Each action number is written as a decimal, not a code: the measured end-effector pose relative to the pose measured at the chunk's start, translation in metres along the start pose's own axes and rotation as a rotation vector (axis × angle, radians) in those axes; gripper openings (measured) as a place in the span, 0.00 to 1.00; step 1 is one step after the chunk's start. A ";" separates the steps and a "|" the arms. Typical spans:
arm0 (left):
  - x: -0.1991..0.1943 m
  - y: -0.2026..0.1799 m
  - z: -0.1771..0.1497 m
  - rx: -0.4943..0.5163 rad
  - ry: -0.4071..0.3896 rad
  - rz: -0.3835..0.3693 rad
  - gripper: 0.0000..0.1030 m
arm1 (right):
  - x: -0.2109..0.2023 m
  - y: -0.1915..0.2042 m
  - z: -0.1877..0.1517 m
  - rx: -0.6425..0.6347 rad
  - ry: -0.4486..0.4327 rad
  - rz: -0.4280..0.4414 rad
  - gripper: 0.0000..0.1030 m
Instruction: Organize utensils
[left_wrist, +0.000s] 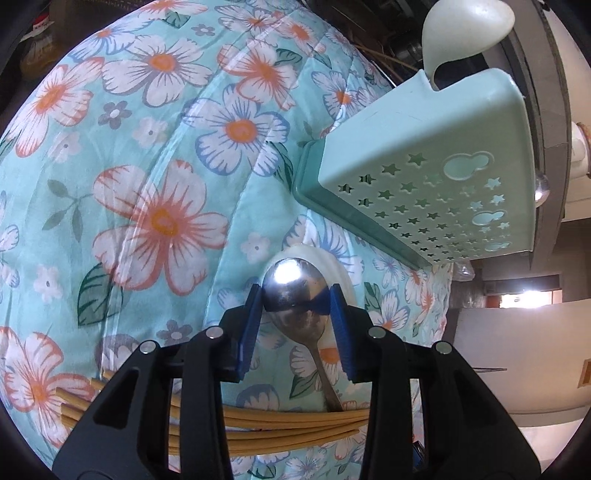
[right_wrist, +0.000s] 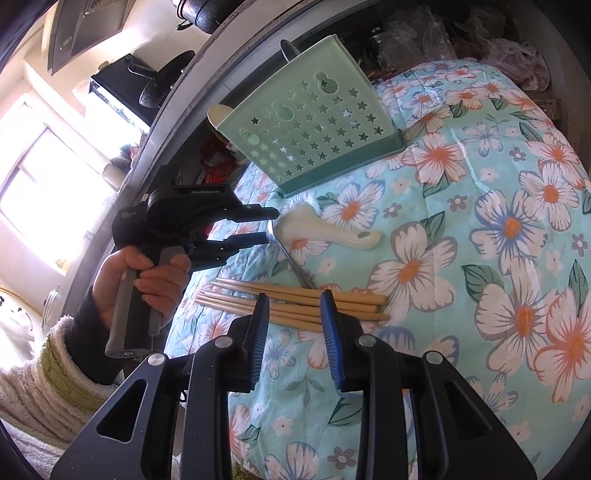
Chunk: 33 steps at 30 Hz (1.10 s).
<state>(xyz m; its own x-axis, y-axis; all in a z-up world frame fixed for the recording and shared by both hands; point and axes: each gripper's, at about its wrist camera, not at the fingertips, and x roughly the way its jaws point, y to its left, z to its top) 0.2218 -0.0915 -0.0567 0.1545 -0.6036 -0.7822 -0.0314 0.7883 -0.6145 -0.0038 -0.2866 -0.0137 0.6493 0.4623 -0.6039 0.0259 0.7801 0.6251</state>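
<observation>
My left gripper (left_wrist: 297, 295) is shut on the bowl of a metal spoon (left_wrist: 293, 286), whose handle (left_wrist: 327, 384) runs back over several wooden chopsticks (left_wrist: 295, 424). A cream ceramic spoon (left_wrist: 343, 273) lies just beyond it. The mint star-holed utensil holder (left_wrist: 432, 166) stands to the upper right with a pale ladle (left_wrist: 465, 33) in it. In the right wrist view my right gripper (right_wrist: 293, 306) is open and empty, just above the chopsticks (right_wrist: 295, 301). The left gripper (right_wrist: 264, 225), ceramic spoon (right_wrist: 325, 230) and holder (right_wrist: 310, 125) also show there.
Everything lies on a floral turquoise cloth (right_wrist: 480, 258) over the table. Cluttered shelves and plastic bags (right_wrist: 461, 37) stand behind the holder. The table edge (right_wrist: 177, 122) runs along the left, with a window beyond.
</observation>
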 end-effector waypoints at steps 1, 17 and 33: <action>-0.003 0.005 0.000 -0.001 -0.003 -0.027 0.34 | 0.001 0.000 0.000 0.000 0.002 -0.002 0.28; -0.040 0.072 -0.014 -0.067 -0.083 -0.341 0.33 | 0.013 0.008 0.002 -0.015 0.029 -0.022 0.28; -0.093 0.064 -0.072 0.245 -0.235 -0.331 0.33 | 0.015 0.010 0.001 -0.020 0.034 -0.056 0.28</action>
<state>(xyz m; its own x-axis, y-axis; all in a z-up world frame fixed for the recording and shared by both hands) 0.1346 0.0070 -0.0307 0.3373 -0.8060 -0.4865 0.2864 0.5801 -0.7625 0.0066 -0.2725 -0.0160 0.6211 0.4311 -0.6545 0.0466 0.8133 0.5799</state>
